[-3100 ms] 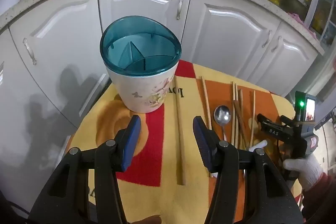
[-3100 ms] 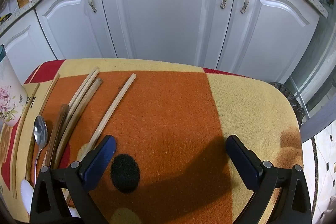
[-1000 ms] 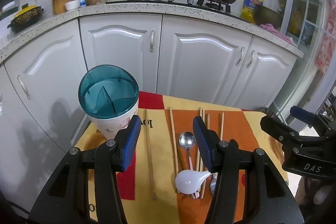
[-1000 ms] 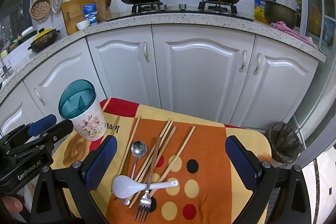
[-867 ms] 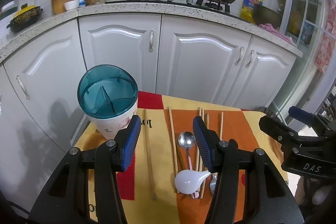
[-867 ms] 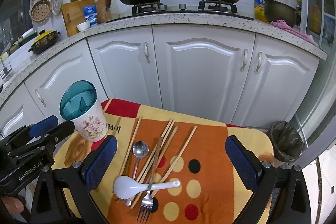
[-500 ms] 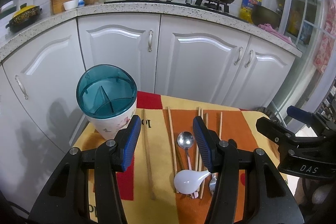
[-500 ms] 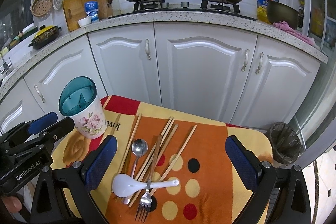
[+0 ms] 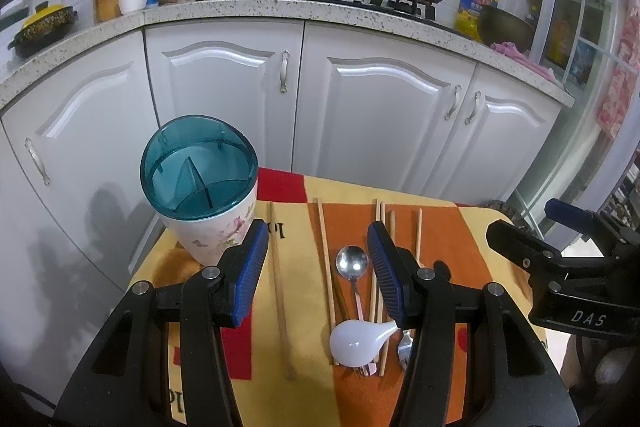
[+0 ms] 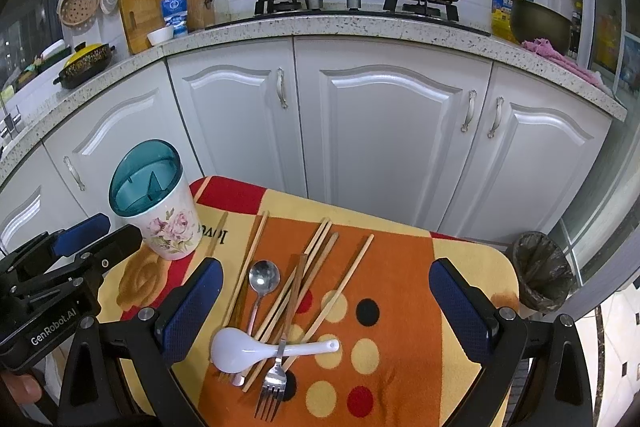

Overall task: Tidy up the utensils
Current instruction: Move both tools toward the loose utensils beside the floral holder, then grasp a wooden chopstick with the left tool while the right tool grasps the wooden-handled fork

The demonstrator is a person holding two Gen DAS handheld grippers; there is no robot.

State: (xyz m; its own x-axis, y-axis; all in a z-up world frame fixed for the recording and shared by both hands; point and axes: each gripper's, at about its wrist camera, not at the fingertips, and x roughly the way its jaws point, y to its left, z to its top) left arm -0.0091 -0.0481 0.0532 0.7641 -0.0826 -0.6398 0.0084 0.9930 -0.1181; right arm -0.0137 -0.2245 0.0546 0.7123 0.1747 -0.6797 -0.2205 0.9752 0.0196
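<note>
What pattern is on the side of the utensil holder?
Pink roses on white, under a teal rim. The utensil holder shows this best in the right wrist view.

Holder (image 10: pixel 158 203) upright at mat's (image 10: pixel 460 247) left corner, top open, utensil pile (image 10: pixel 280 299) crowding mat centre, bare cloth to its right, cabinets (image 10: pixel 380 131) walling far side, bin (image 10: pixel 540 275) beyond right edge.

On the cloth (image 10: pixel 460 275) before you lay one white ceramic spoon (image 10: pixel 256 349), one metal spoon (image 10: pixel 262 281), and one fork (image 10: pixel 274 385). One floral utensil holder (image 10: pixel 160 211) stood there. You had roughly seven wooden chopsticks (image 10: pixel 320 247); their overlap hid the exact count.
</note>
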